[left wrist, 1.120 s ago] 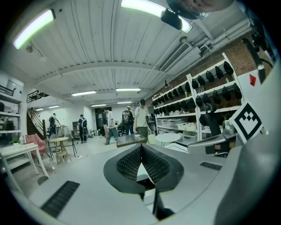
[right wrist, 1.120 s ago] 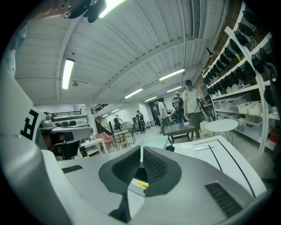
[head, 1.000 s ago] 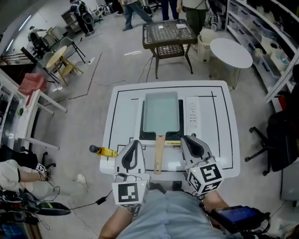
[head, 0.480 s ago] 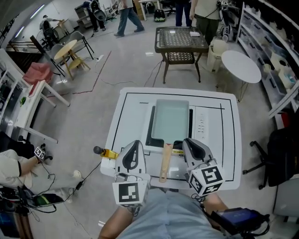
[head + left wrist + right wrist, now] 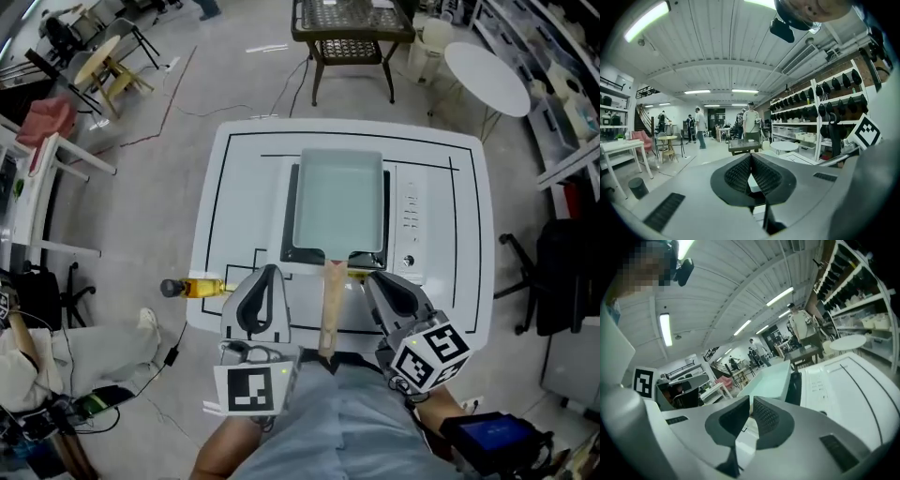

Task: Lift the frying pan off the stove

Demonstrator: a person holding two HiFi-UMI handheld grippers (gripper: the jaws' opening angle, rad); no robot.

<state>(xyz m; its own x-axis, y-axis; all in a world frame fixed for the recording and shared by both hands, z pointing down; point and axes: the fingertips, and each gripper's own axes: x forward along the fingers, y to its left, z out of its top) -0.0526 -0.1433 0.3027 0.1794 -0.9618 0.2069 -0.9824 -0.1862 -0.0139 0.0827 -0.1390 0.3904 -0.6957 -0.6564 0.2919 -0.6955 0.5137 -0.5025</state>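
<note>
On the white counter (image 5: 239,178) in front of me, the rectangular pale-green frying pan (image 5: 337,202) sits flat on the black stove (image 5: 289,220). Its wooden handle (image 5: 328,309) runs back toward me past the stove's near edge. My left hand-held gripper (image 5: 270,274) hangs just to the left of that handle and my right hand-held gripper (image 5: 374,279) just to the right, and neither touches it as far as I can see. Both have their jaws pressed together with nothing between them; each gripper's own view shows the ribbed pads meeting at the tips. I judge the lift has not begun and this is the approach, lining up on the handle. The next move, I think, calls for spreading one pair of jaws, bringing them around the handle and pinching it firmly before raising. With the handle at one end, the pan will likely tip forward unless the grip is tight or the other gripper steadies it.
</note>
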